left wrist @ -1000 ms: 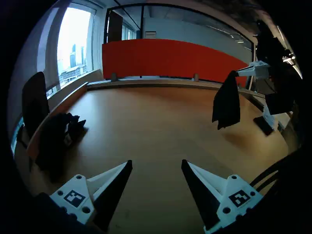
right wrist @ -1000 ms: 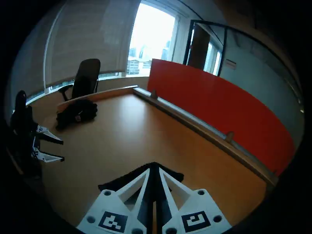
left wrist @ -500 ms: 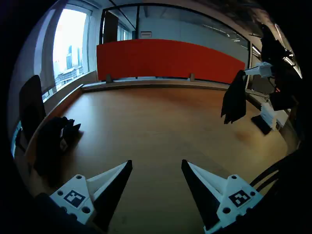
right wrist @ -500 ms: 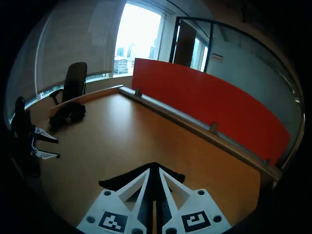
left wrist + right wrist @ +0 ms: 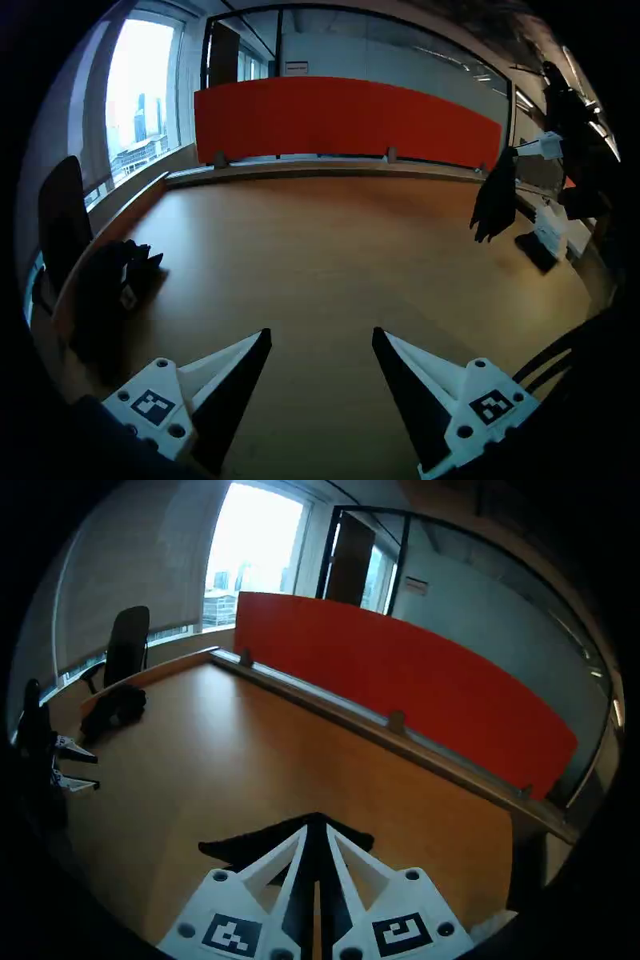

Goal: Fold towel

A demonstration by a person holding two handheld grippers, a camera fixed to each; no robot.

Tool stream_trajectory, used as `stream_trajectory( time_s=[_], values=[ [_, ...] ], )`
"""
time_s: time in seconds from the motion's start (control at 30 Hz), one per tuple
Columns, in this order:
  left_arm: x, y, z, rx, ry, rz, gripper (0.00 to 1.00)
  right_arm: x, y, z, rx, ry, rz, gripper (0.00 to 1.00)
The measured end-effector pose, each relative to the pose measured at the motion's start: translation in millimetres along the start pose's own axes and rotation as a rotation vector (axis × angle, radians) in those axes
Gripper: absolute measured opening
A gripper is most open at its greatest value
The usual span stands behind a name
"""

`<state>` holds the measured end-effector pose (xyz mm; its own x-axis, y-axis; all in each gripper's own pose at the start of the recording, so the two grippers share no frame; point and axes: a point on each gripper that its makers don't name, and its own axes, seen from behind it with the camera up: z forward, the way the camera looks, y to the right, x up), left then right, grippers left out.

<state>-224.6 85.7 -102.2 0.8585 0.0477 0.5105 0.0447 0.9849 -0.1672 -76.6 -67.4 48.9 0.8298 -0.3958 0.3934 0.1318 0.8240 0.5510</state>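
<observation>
Still airborne: the towel (image 5: pixel 495 205), dark cloth, hung bunched and limp from the right gripper (image 5: pixel 317 822), whose fingers were pressed together on it with dark folds spilling out to either side of the tips. Against the picture 1.0 s before, in the left gripper view the towel sat further toward the right and looked smaller and narrower; it hung clear of the desk (image 5: pixel 320 240), over the desk's right edge. In the right gripper view the scene had slid left over the same interval: bag, chair and the other tool all lay nearer the left rim and smaller, and more of the desk's far right corner came in.

Left gripper (image 5: pixel 321 332): fingers spread wide apart, nothing between them, held low over the desk's near edge; position unchanged across the three pictures.

Surface: wooden desk, brown, smooth. Black bag (image 5: pixel 112 280) lay slumped at the left edge. Red partition (image 5: pixel 344 120) ran upright along the far edge.

Room: office chair (image 5: pixel 124 644) stood behind the desk's left edge, beyond the bag. Bright window (image 5: pixel 248 556) behind it, glass walling beyond the partition
</observation>
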Motion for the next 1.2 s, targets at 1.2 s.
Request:
stream_trajectory(
  time_s=[1.2],
  values=[
    [6,16.4,11.6,-0.006,-0.030,0.041,0.94,-74,162,-32.2,-0.231,-0.126,0.105,0.01]
  ],
)
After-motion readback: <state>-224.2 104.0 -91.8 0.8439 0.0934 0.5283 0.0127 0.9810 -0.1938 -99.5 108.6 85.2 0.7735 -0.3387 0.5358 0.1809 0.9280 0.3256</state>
